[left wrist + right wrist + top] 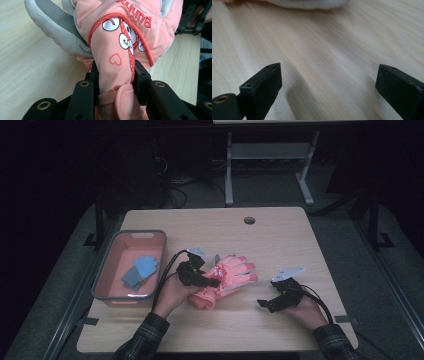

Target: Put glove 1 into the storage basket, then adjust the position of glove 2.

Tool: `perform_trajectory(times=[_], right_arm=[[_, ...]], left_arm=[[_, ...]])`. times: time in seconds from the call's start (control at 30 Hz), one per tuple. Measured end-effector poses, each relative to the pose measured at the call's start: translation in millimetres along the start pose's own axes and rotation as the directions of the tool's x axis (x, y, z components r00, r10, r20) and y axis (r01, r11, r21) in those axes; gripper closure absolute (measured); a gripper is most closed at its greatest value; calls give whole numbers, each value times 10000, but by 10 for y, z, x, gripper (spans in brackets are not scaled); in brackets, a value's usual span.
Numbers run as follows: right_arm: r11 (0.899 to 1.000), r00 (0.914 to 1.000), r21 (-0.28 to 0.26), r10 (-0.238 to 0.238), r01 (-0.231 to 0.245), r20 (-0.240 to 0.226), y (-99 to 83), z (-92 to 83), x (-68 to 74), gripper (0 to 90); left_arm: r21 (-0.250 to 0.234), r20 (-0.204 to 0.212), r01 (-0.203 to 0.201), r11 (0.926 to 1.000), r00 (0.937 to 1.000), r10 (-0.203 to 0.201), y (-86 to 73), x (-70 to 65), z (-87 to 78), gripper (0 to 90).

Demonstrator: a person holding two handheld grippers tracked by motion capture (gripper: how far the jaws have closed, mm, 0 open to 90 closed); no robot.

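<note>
The pink glove is clamped at its cuff by the left fingers, mid-tabletop, pointing away right; the bin lies left. The right fingers are held wide, empty.

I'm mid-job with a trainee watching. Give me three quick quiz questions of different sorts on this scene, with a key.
1. True or false: the left gripper is shut on the pink glove.
2. Which is in the tray? A) a blue glove B) a red cup C) a sponge
3. Fill in: the right gripper has its fingers ____ above the table.

Key: 1 true, the fingers pinch the glove near its cuff. 2 A, the blue glove lies there. 3 open, with nothing between them.
</note>
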State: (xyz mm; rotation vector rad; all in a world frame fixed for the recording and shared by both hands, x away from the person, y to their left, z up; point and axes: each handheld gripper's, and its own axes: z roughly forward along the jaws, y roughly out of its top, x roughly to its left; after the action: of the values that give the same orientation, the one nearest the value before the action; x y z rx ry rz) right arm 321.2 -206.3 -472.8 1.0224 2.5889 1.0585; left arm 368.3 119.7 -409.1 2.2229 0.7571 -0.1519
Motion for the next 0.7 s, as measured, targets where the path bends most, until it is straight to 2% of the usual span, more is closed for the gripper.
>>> perform_trajectory(times=[0.43, 0.57, 0.7], right_arm=[[10000, 9993, 43, -70, 68, 368, -16, 35, 5, 42], [9995, 9977, 79, -294, 290, 613, -18, 60, 28, 24], [9996, 9976, 36, -269, 267, 631, -23, 61, 24, 23]], left_arm=[[-435, -253, 7, 9991, 9997, -18, 94, 28, -330, 679], [-560, -501, 24, 9984, 9987, -52, 143, 50, -498, 679], [-626, -683, 83, 9980, 9976, -126, 149, 90, -619, 679]])
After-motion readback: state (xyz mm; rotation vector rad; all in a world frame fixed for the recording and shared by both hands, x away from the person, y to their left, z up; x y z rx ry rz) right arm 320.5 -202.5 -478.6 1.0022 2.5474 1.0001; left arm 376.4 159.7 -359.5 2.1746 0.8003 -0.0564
